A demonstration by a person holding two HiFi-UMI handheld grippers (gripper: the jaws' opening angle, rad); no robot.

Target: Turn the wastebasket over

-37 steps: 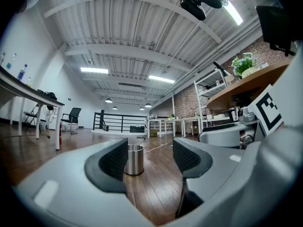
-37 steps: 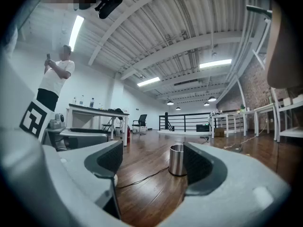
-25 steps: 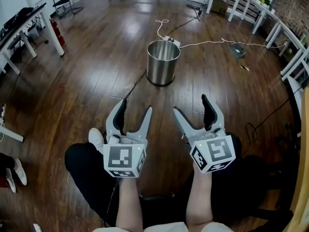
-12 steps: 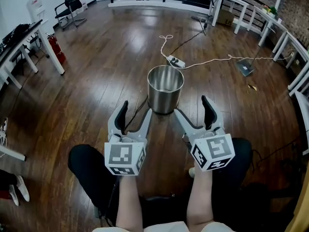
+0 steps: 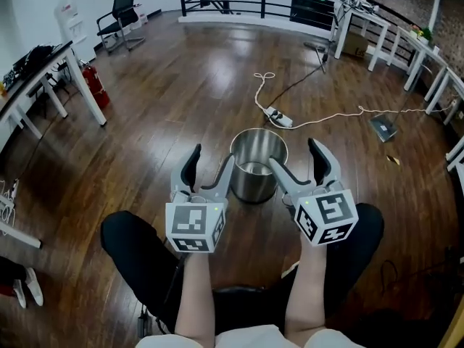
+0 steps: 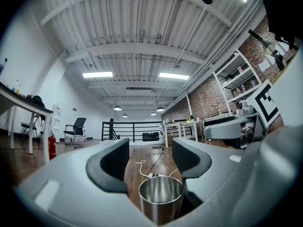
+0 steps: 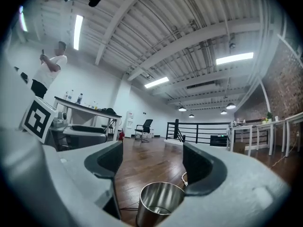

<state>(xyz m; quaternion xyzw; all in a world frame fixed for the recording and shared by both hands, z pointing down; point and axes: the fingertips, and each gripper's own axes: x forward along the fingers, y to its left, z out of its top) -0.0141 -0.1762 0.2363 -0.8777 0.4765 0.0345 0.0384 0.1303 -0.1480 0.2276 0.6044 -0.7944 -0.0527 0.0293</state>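
Wastebasket, steel: upright, mouth up, on wood floor, just ahead of both grippers, gripped by neither.
Left gripper: jaws apart, empty.
Right gripper: jaws apart, empty.
Power strip: on floor beyond wastebasket.

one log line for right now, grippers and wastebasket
wastebasket: upright on floor, mouth up, not yet turned | left gripper: jaws closing, nothing between them | right gripper: open, empty

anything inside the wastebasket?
The wastebasket looks empty: only bare shiny metal walls and part of the bottom show. Its own near wall hides the near strip of the bottom in every view, so that patch is unconfirmed.
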